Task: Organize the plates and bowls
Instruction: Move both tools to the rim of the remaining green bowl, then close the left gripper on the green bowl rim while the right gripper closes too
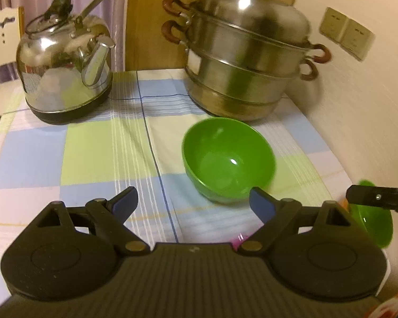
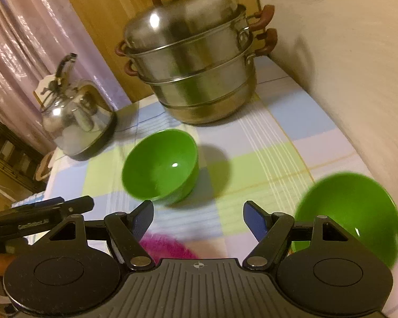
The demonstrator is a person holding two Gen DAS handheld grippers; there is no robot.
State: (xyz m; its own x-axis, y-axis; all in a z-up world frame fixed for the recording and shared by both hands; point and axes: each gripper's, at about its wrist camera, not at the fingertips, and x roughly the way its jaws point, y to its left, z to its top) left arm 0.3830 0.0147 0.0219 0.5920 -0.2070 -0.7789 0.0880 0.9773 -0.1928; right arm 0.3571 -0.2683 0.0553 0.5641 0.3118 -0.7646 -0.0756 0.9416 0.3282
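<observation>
Black left tool [image 1: 192, 202] and right tool [image 2: 199, 216] both spread wide w/ nothing between the blue pads, side by side above the near edge of the tabletop [image 1: 92, 143], checked cloth over it. Pink fuzzy patch [image 2: 167, 246] just under right tool, prob. another dish but too blurred to tell. Near green bowl [image 2: 350, 212] upright at right edge of tabletop, close to the wall, partly behind right tool's arm. Second green bowl [image 1: 228, 159] upright mid-tabletop, a bit further on, apart from the first. Beyond: steel kettle [image 1: 66, 61] far left, stacked steel steamer pot [image 1: 246, 55] far right, both clear of the bowls. Step, by the look of it: approach, no grasp yet, nothing stacked. Next prob. needs one tool over a bowl rim, one pad inside, one outside, clamp, lift, nest into the other bowl. Rims thin + slick, so could slip or tip.
</observation>
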